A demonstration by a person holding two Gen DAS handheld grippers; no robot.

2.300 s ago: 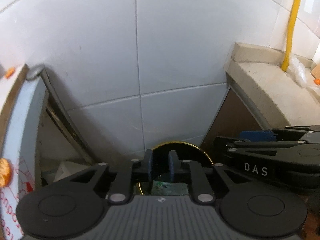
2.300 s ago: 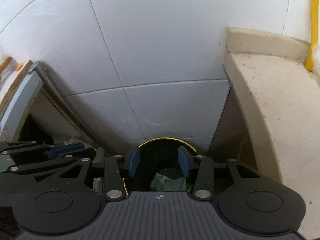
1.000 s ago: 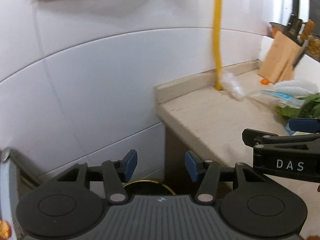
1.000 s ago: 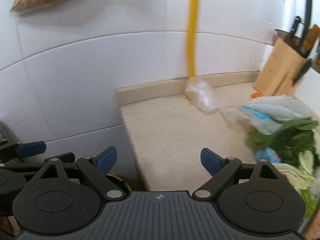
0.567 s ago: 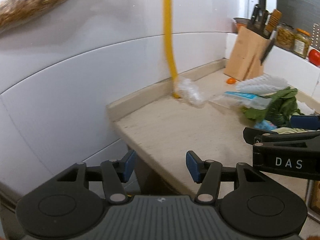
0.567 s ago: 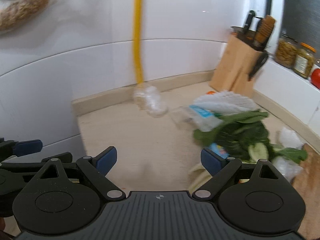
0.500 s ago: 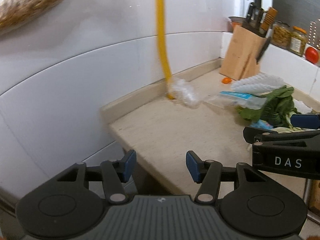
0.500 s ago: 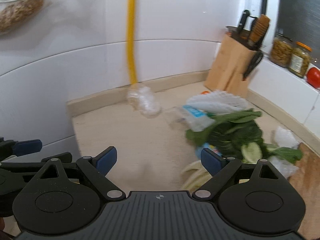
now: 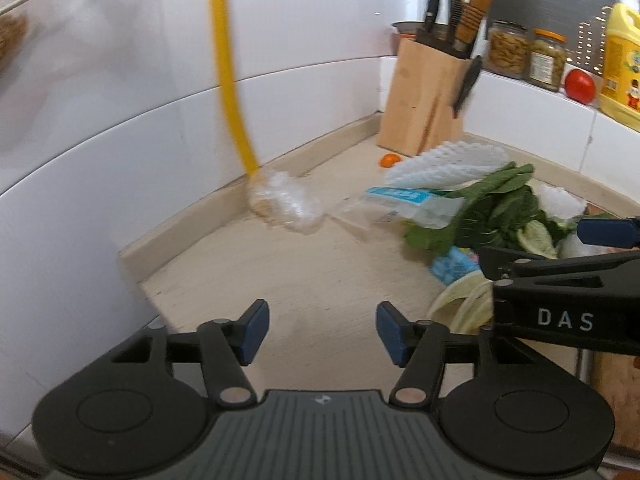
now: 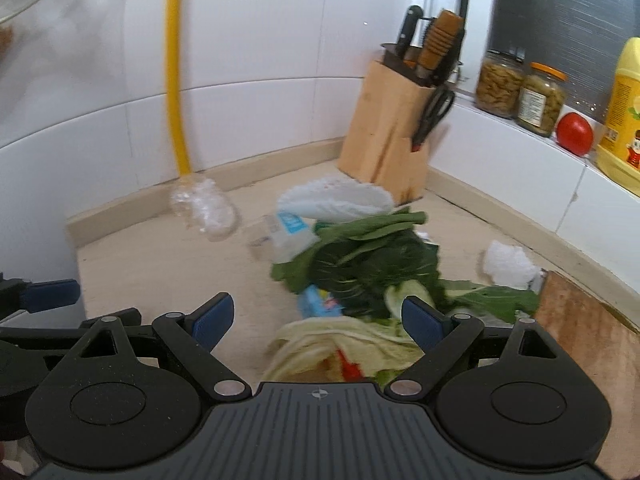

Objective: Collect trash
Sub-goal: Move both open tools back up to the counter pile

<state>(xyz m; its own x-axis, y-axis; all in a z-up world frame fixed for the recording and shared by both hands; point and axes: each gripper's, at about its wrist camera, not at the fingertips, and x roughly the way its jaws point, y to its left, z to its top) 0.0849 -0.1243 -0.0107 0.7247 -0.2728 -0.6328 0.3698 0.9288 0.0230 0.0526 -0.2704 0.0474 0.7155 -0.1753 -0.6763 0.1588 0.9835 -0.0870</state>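
Grippers two, left gripper (image 9: 318,330) jaws opening, empty, right gripper (image 10: 316,318) jaws wide, empty, jars (image 10: 520,90) two

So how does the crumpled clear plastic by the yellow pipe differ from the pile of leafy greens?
The crumpled clear plastic is see-through and pale; the leafy greens are dark green and opaque. The plastic lies alone at the foot of the yellow pipe; the greens are heaped among wrappers. The plastic is the smaller. Both sit on the beige countertop.
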